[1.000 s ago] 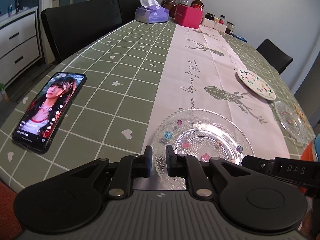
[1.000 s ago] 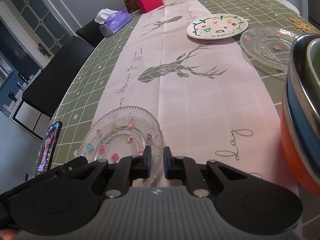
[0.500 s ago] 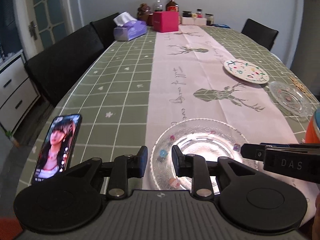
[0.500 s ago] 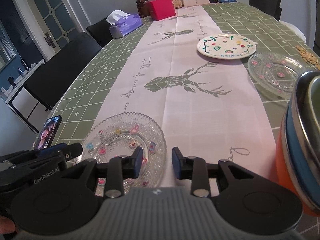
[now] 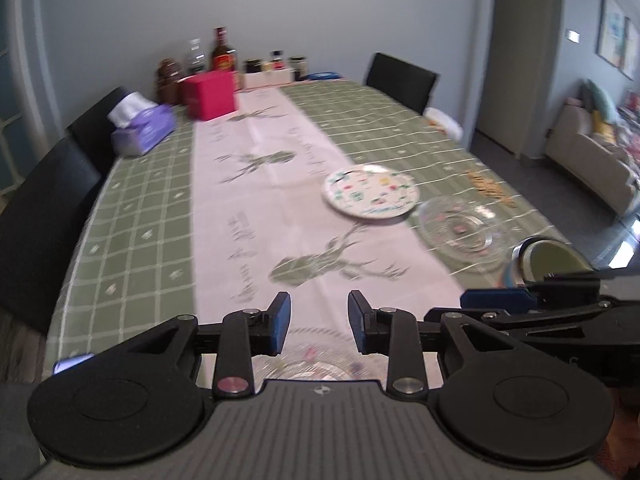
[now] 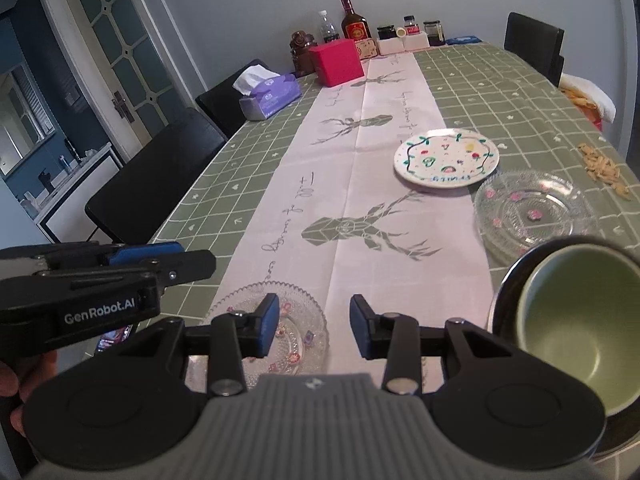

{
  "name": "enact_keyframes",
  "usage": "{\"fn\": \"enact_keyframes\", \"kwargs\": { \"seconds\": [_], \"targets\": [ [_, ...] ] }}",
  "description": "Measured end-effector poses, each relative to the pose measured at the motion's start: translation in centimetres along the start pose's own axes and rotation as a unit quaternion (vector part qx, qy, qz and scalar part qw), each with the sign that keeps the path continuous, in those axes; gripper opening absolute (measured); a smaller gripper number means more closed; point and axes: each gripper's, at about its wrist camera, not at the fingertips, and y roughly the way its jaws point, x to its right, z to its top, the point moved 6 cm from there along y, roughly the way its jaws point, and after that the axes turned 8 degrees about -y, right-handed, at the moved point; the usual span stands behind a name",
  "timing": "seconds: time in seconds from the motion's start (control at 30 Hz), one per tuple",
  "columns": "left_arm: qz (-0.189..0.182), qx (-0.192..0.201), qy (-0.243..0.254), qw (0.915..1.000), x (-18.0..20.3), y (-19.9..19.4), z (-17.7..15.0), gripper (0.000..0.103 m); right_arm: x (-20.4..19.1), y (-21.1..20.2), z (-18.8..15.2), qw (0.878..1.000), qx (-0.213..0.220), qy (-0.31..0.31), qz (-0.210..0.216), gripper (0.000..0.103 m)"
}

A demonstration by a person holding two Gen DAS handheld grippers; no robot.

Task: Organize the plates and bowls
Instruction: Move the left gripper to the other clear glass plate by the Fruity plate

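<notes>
Opening with nothing between their jaws, left gripper [image 5: 319,322] and right gripper [image 6: 314,328] hover above the glass plate [image 6: 298,322].

"GenRobot.AI" on left hand-held gripper [image 6: 192,266]

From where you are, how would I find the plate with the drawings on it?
Look along the pink runner down the middle of the long green table. The painted plate sits at its right edge, halfway along, just beyond a glass plate. It is the only white one, with a green vine and coloured doodles; the other plates are clear glass.
</notes>
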Motion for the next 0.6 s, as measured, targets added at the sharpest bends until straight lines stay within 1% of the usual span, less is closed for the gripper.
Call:
{"fn": "enact_keyframes", "kwargs": {
  "seconds": [0.07, 0.13, 0.2, 0.3, 0.33, 0.4, 0.5, 0.57, 0.6],
  "targets": [
    [-0.022, -0.001, 0.022, 0.9995, 1.5, 0.2, 1.1, 0.037, 1.0, -1.2, 1.1, 1.0, 0.006, -0.007, -0.006, 0.042],
    [-0.041, -0.001, 0.042, 0.9983, 3.0, 0.5, 2.2, 0.04, 2.6, -2.4, 2.2, 1.0, 0.009, -0.011, -0.019, 0.043],
    [-0.058, -0.004, 0.059, 0.9966, 4.4, 1.2, 3.2, 0.041, 4.5, -3.4, 3.3, 0.999, 0.008, -0.009, -0.03, 0.045],
    [-0.082, -0.018, 0.071, 0.9939, 5.9, 2.7, 4.7, 0.041, 8.0, -4.2, 4.3, 0.999, -0.013, 0.012, -0.041, 0.047],
    [-0.091, -0.022, 0.074, 0.9929, 6.3, 3.3, 5.1, 0.041, 9.3, -4.2, 4.5, 0.999, -0.022, 0.024, -0.043, 0.05],
    [-0.112, -0.039, 0.076, 0.99, 7.1, 4.8, 5.8, 0.041, 12.0, -4.1, 4.8, 0.997, -0.044, 0.047, -0.048, 0.05],
    [-0.146, -0.081, 0.079, 0.9829, 8.1, 7.6, 6.4, 0.042, 15.7, -3.2, 4.8, 0.992, -0.079, 0.08, -0.059, 0.05],
    [-0.154, -0.105, 0.076, 0.9795, 8.5, 9.7, 6.5, 0.042, 17.8, -2.1, 4.5, 0.989, -0.102, 0.097, -0.055, 0.05],
    [-0.156, -0.121, 0.075, 0.9774, 8.6, 11.0, 6.5, 0.042, 19.0, -1.5, 4.2, 0.985, -0.114, 0.114, -0.055, 0.05]
  ]
}}
